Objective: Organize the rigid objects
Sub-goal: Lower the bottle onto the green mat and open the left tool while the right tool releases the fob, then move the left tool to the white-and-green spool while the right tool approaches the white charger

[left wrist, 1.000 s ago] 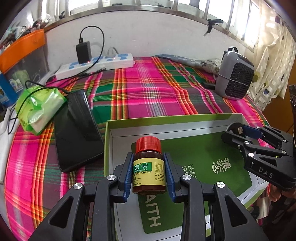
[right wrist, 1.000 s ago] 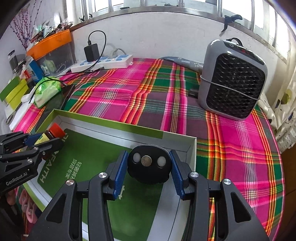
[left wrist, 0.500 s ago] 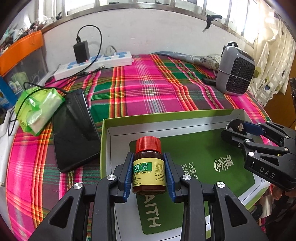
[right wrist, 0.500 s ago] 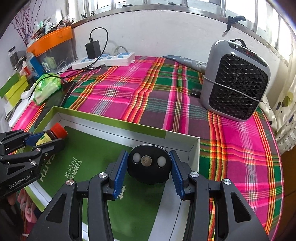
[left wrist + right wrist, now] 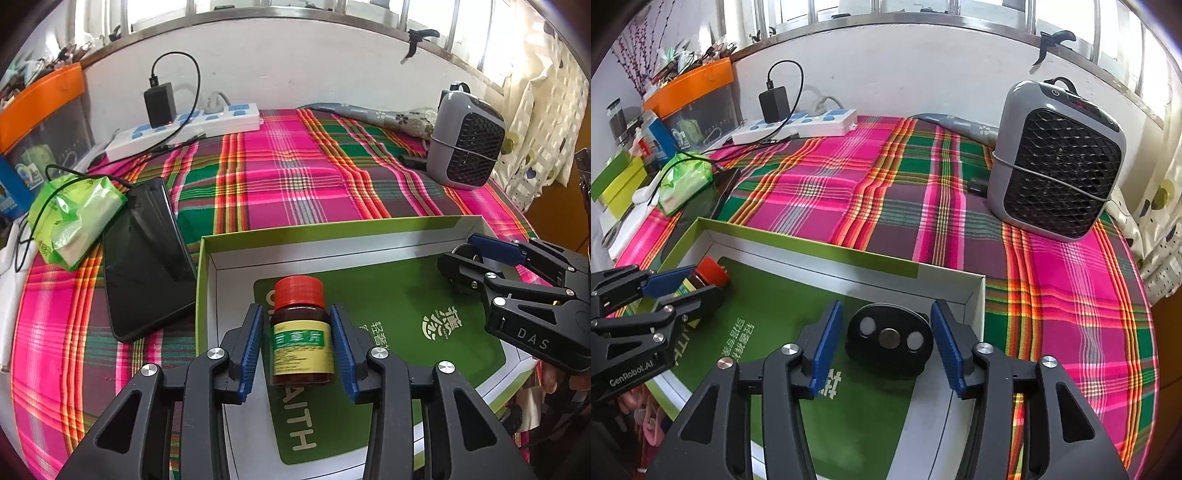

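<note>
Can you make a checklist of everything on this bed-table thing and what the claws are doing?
Surface: plaid cloth, flat.
Job's things: green box open; red-capped bottle and black round gadget inside it.
Clutter: phone, green packet, grey fan unit.
Grippers: left claw around the bottle, grip unclear; right claw open, gaps beside the gadget.
Cables: charger in power strip, black cord looping off.
Surroundings: white wall, barred window, orange-lidded bin.

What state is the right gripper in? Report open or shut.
Open. The right gripper has gaps between both blue pads and the black round device resting in the box.
</note>
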